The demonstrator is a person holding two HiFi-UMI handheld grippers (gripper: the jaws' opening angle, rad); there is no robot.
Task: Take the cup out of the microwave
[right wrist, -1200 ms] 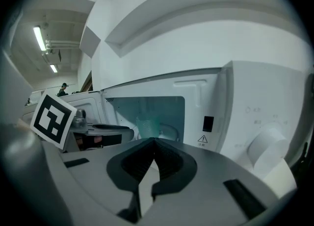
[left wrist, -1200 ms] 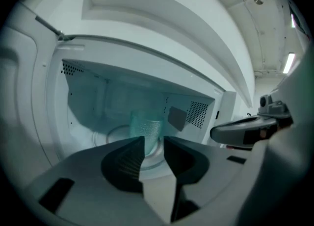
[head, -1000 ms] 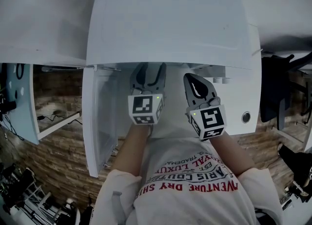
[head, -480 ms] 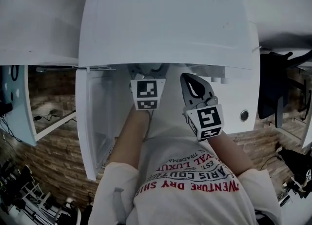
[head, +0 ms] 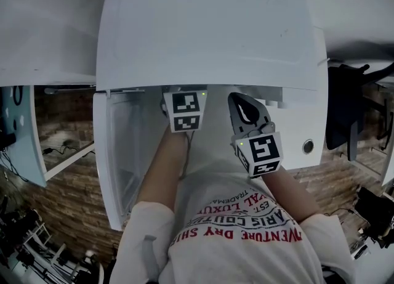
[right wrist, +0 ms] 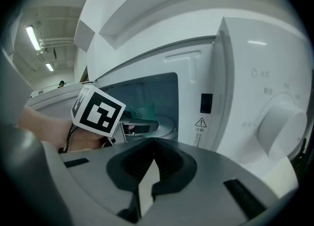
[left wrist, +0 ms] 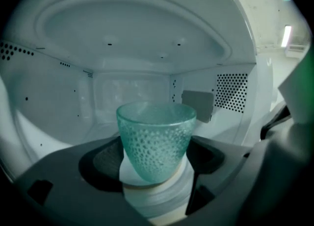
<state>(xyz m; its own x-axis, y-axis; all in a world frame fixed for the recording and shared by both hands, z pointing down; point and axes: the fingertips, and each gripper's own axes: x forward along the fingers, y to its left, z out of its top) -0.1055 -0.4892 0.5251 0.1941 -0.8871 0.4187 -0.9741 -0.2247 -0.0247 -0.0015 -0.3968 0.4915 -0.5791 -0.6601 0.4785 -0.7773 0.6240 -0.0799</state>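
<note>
The person wears a white short-sleeved T-shirt point(head: 203, 258) printed across the chest with curved lettering point(head: 246, 224) in red and dark blue. The left gripper point(left wrist: 156, 168) has a matt dark grey body with rounded hollows. It carries a white cube point(head: 186, 111) bearing black square markers, with a small green light at one corner. A thin dark cable point(head: 186, 150) runs back from it along the forearm. The right gripper point(head: 246, 111) is grey with black, pointed jaws, and its own marker cube point(head: 265, 153) also shows a green light.
</note>
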